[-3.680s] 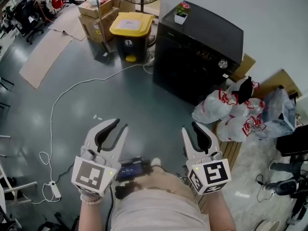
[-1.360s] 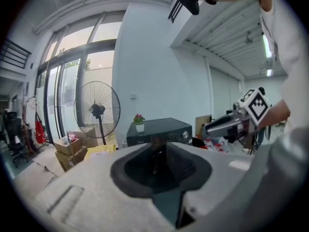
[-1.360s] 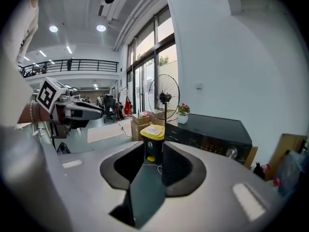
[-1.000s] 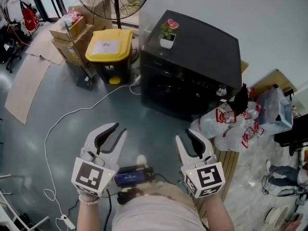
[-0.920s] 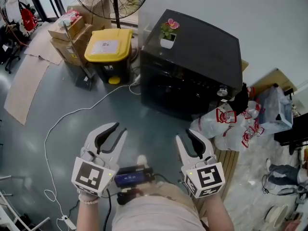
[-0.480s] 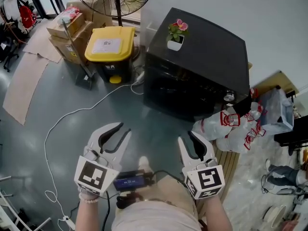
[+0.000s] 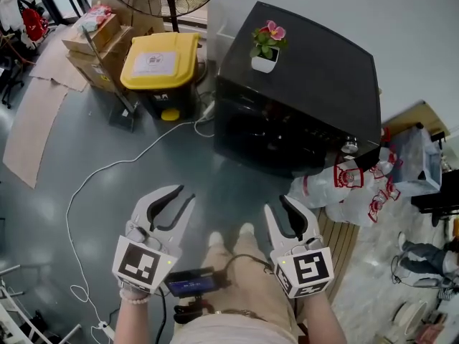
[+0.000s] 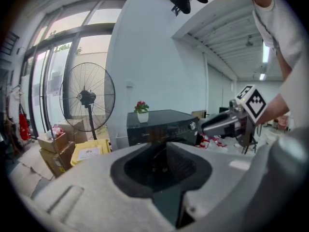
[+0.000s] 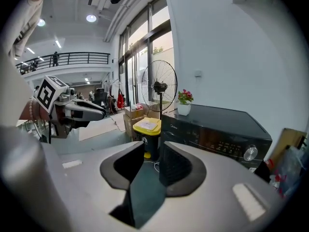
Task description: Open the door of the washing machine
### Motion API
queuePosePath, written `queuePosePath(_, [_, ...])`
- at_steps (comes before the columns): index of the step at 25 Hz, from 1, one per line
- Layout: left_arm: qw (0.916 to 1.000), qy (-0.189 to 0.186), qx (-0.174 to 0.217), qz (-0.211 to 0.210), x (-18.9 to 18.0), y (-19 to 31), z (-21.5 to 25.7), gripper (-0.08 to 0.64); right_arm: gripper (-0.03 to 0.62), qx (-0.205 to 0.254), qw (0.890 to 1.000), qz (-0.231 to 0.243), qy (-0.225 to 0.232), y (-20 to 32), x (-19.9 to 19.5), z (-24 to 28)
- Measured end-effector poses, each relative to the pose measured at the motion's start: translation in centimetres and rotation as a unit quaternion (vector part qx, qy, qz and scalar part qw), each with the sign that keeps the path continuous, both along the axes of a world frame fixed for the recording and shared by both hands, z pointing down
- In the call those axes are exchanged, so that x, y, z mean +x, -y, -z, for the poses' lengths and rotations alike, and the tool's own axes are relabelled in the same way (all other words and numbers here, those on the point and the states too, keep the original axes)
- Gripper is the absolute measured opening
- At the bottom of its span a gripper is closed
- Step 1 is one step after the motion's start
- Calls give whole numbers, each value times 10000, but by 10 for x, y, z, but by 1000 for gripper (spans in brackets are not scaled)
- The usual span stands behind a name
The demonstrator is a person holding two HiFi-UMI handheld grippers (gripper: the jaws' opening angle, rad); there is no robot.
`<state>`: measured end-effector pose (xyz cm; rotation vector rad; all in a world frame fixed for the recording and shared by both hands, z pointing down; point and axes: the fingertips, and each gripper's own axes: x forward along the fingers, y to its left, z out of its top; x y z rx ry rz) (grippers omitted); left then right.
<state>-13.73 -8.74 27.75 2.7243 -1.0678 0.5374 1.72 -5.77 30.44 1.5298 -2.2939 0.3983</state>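
While both grippers hang over the floor [image 7: 86, 142], well short of it, the washing machine [image 7: 301, 63] stands at top centre of the head view. It is backed to the wall, with a yellow bin [image 7: 159, 63] beside one flank and plastic bags [image 7: 351, 188] heaped at the other front corner.

- Left gripper [image 7: 183, 196]: fingers [image 7: 159, 201] partly spread, nothing between them.
- Right gripper [image 7: 278, 205]: the same, partly spread and empty. Both point toward the machine's dark front.

Door: on the front face below the control strip and knob [image 7: 349, 146]. The front is black and glossy, and neither its outline nor any handle or recess can be made out from here.

Handling, as a judgement:
- The cabinet is heavy and should not shift under a pull.
- The door is a stiff hinged panel held by a latch, so expect a firm resistance, then a free swing.
- The glossy surface is likely slippery, so hook a finger behind the handle edge opposite the hinge and do not pinch the flat face.
- Pull steadily: a small potted flower [image 7: 267, 45] stands near the top's front edge and could tip if the machine is jolted.
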Motion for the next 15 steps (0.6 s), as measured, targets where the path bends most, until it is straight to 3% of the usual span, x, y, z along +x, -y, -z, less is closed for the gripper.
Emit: queuePosePath(15, [9999, 112, -22, 106, 32, 55, -58, 95, 107, -6, 9994, 316, -155, 59, 16, -52])
